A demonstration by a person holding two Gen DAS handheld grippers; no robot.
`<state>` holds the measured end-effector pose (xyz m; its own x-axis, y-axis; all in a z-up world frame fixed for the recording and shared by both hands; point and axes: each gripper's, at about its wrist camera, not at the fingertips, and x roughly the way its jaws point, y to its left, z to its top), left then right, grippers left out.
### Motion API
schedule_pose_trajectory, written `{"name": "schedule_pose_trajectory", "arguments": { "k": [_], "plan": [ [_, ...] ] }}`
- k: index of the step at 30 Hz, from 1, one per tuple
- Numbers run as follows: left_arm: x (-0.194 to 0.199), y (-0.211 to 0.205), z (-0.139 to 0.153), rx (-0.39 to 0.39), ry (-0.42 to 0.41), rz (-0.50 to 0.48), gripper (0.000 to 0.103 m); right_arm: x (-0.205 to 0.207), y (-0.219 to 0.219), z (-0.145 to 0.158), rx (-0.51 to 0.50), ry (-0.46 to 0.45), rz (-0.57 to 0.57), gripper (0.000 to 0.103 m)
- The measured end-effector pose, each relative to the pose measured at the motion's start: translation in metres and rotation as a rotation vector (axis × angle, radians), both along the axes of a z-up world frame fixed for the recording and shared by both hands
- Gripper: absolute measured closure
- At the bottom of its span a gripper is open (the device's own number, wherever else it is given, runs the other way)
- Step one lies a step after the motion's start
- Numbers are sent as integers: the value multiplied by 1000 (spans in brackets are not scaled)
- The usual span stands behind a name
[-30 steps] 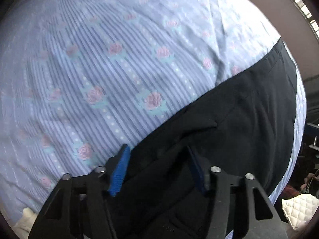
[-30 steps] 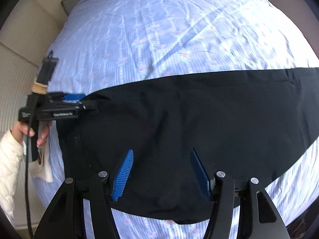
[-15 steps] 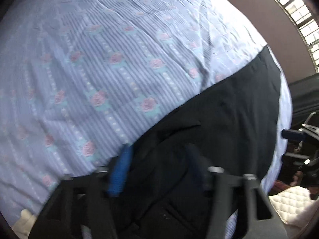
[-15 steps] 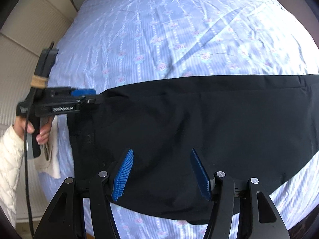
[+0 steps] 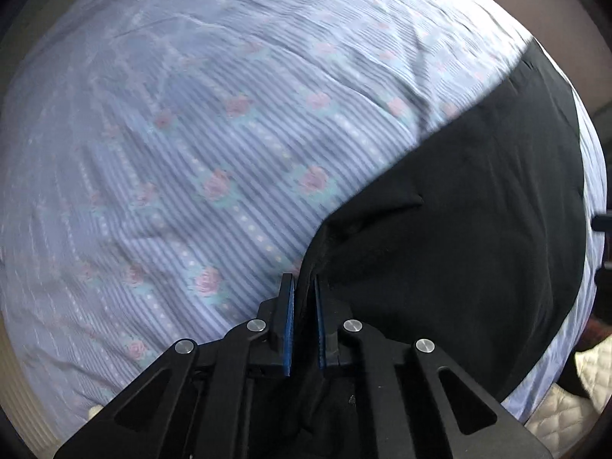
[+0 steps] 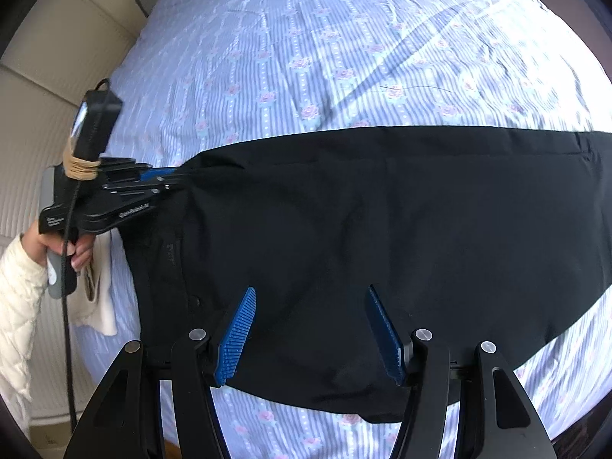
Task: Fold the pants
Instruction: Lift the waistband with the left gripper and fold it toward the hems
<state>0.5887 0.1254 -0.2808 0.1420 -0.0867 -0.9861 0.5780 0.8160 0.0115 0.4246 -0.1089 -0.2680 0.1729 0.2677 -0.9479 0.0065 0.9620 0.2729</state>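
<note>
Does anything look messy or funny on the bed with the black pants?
Only small things. The black pants lie mostly flat on the flowery sheet, but the corner pinched in the left gripper is bunched and lifted. The right gripper hangs open above them. A loose thread lies on the sheet.

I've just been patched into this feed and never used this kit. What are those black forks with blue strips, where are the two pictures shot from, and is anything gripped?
No robot here: a person carries hand-held tongs, one in each hand, each with a camera looking along its blue pads. The left tongs have just been closing and now pinch an edge of the black pants; the other view shows them from the side, held by a hand. The right tongs hang open above the pants, holding nothing. The pants lie spread on a striped floral bedsheet.
</note>
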Motion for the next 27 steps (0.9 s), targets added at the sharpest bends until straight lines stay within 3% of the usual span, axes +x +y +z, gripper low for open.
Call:
{"name": "schedule_pose_trajectory", "arguments": {
  "k": [6,8,9,10,12,15,18,24,27],
  "plan": [
    [21,4,-16,15,7,124,88,4,7,2,-6,-3,12,42],
    [14,1,-12,37,-33,130,74,4,12,5,-12,-10,33,42],
    [10,3,-4,37,-60,147,59,3,14,7,-12,-13,43,42],
    [4,14,10,13,-85,186,45,2,16,7,-12,-15,53,42],
    [-11,40,33,-83,-102,260,34,-3,20,8,-14,-16,70,42],
    [-52,90,58,-151,-123,373,32,-13,24,5,12,7,71,42],
    [-90,133,56,-180,-90,493,31,-30,33,-1,34,38,86,42],
    [-195,161,7,-307,109,806,31,-75,49,-10,32,95,149,42],
    [-241,171,-12,-461,163,1016,30,-99,50,-17,5,128,181,42]
  ]
}}
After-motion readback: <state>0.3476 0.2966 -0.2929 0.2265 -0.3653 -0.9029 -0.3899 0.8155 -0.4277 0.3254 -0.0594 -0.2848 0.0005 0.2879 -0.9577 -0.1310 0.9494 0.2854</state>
